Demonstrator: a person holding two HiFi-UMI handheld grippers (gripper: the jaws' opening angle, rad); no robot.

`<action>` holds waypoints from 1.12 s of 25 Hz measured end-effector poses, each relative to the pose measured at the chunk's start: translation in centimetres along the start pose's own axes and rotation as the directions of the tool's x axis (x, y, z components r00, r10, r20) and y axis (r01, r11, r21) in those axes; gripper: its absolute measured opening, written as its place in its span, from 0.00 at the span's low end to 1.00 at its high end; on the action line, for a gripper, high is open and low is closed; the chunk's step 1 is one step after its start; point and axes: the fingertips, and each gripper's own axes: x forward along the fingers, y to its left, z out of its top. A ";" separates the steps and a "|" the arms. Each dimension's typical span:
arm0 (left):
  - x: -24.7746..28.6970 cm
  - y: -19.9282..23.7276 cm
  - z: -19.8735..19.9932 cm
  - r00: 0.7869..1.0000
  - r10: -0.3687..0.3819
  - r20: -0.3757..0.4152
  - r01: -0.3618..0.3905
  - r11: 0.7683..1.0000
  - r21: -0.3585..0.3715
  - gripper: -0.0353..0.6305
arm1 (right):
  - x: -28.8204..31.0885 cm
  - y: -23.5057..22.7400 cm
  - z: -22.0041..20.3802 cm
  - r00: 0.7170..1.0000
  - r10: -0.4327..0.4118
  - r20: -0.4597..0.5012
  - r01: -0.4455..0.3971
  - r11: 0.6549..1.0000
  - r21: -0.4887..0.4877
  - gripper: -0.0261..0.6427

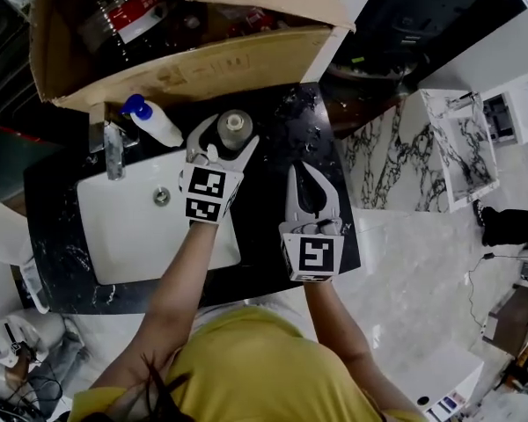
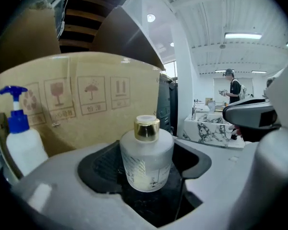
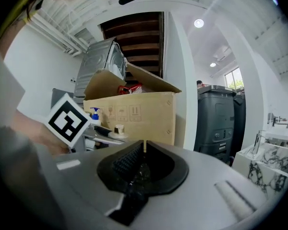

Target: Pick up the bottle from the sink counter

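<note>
A frosted glass bottle (image 1: 234, 130) with a gold cap stands upright on the black sink counter (image 1: 292, 112), behind the basin's right corner. My left gripper (image 1: 225, 136) is open, with its two jaws spread either side of the bottle. In the left gripper view the bottle (image 2: 146, 157) fills the gap between the dark pads, still resting on the counter. My right gripper (image 1: 301, 168) is shut and empty, hovering over the counter to the right. Its tips (image 3: 144, 145) meet, and the bottle (image 3: 118, 129) shows small at far left.
A white pump bottle (image 1: 154, 123) with a blue head lies by the faucet (image 1: 114, 152). The white basin (image 1: 141, 236) is on the left. An open cardboard box (image 1: 194, 69) stands right behind the counter. A marble block (image 1: 440, 148) and floor lie to the right.
</note>
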 end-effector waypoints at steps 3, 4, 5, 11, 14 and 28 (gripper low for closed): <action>-2.8 -1.5 1.5 1.000 -0.015 0.027 0.014 1.000 0.006 0.55 | -1.4 -0.2 0.8 1.000 -0.020 0.018 0.020 1.000 -0.004 0.06; -3.8 -2.1 2.0 0.999 -0.020 0.038 0.020 1.000 0.005 0.55 | -2.0 -0.2 1.1 0.999 -0.027 0.025 0.027 1.000 -0.006 0.06; -4.9 -2.7 2.5 0.998 -0.027 0.050 0.026 1.000 0.005 0.55 | -2.5 -0.2 1.4 0.999 -0.032 0.031 0.032 0.999 -0.007 0.06; -11.5 -5.6 5.0 0.992 -0.056 0.111 0.053 0.998 0.027 0.55 | -5.7 1.0 3.4 0.998 -0.029 0.056 0.030 0.999 -0.019 0.04; -14.4 -6.7 5.7 0.990 -0.066 0.123 0.063 0.998 0.025 0.55 | -7.4 1.8 3.8 0.999 -0.021 0.026 0.021 1.000 0.000 0.04; -21.8 -9.3 4.9 0.984 -0.041 0.174 0.040 0.999 0.014 0.55 | -13.4 4.6 5.8 0.996 -0.006 0.087 0.010 0.999 -0.046 0.04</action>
